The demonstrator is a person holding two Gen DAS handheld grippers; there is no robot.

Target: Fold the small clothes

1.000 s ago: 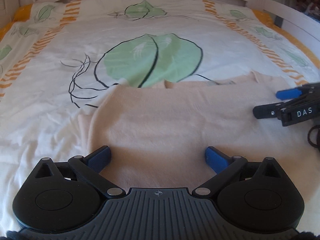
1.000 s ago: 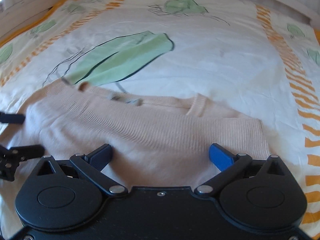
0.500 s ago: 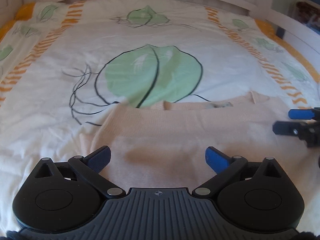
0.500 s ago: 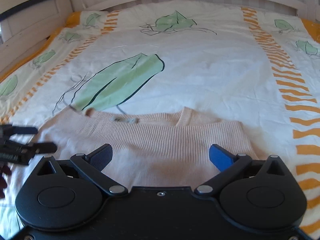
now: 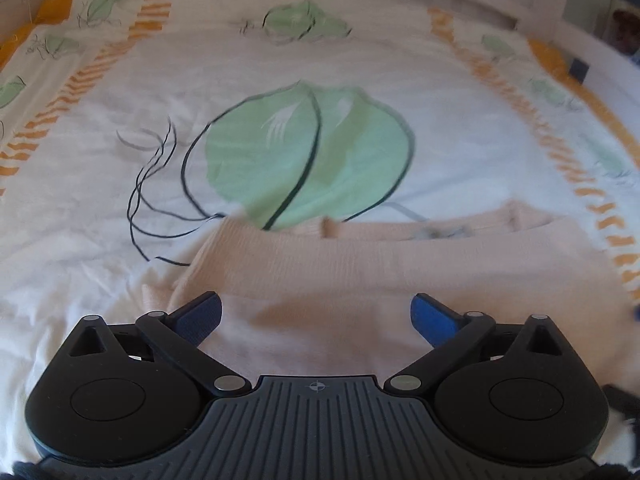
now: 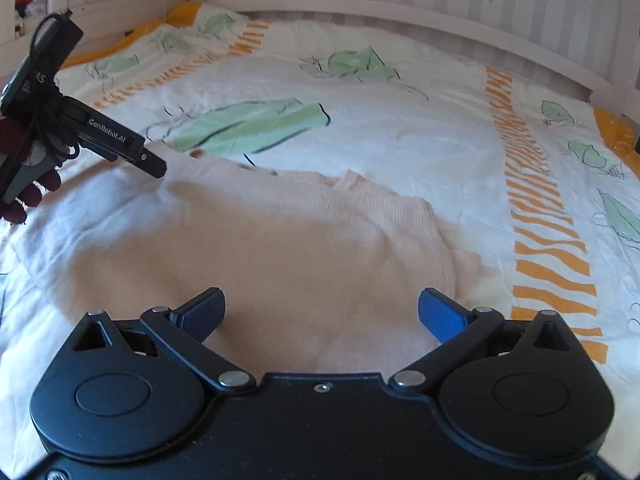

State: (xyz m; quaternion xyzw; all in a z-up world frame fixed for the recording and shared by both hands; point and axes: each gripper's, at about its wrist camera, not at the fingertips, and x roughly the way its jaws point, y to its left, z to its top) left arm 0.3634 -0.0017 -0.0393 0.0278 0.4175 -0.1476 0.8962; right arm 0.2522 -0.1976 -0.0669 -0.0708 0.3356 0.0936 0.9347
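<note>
A small peach knit sweater [image 5: 400,264] lies flat on the bed, neckline toward the headboard. It also shows in the right wrist view [image 6: 288,248]. My left gripper [image 5: 316,314] is open and empty, held above the sweater's near part. My right gripper [image 6: 322,310] is open and empty, held over the sweater's right half. The left gripper's body [image 6: 72,124] shows from the side at the left edge of the right wrist view, raised above the sweater's left shoulder.
The bedspread [image 5: 360,92] is white with green leaf prints and orange striped bands [image 6: 536,208]. A white wooden bed frame [image 6: 400,12] runs along the far side and the sides.
Both grippers have pulled back and risen away from the sweater. The sweater stays flat. The right gripper has left the left wrist view.
</note>
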